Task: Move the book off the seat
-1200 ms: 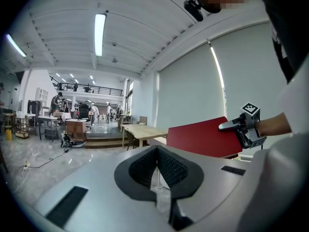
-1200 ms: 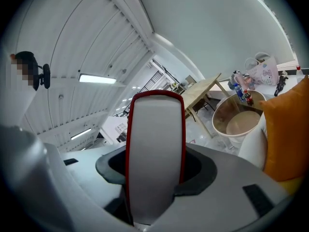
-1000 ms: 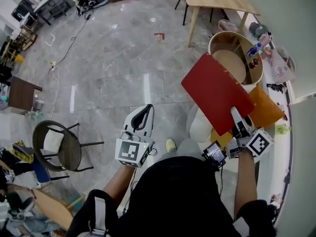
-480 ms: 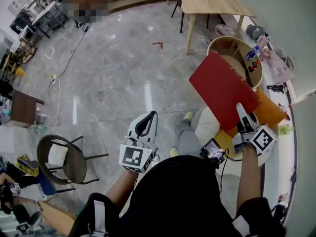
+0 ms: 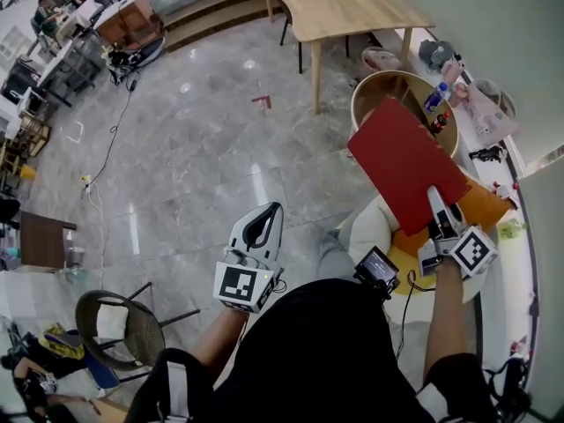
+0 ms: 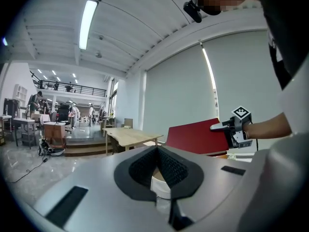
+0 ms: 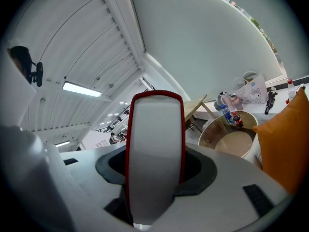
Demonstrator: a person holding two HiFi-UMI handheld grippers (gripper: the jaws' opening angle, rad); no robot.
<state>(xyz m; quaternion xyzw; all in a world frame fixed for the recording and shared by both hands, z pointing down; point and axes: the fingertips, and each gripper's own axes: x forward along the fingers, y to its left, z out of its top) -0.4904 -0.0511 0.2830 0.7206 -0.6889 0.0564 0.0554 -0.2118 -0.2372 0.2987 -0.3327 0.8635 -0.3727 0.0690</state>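
The red book (image 5: 404, 167) hangs in the air over the white seat (image 5: 363, 229) and its orange cushion (image 5: 483, 208). My right gripper (image 5: 435, 197) is shut on the book's near edge. In the right gripper view the book (image 7: 155, 168) stands edge-on between the jaws, white pages framed by the red cover, with the right gripper (image 7: 155, 129) closed on it. My left gripper (image 5: 256, 226) is held out over the floor, jaws shut and empty. In the left gripper view the left gripper (image 6: 157, 164) shows its pads meeting, with the book (image 6: 195, 137) beyond at the right.
A round wooden tub table (image 5: 398, 95) with bottles (image 5: 433, 100) on its rim stands just beyond the book. A long wooden table (image 5: 339, 3) lies further off. A wire chair (image 5: 119, 326) is at the lower left. Grey tiled floor (image 5: 194, 166) spreads to the left.
Both grippers have travelled across the floor toward the wooden tables. The book stays in the right gripper and now overlaps the round tub's near rim. The left gripper remains shut.
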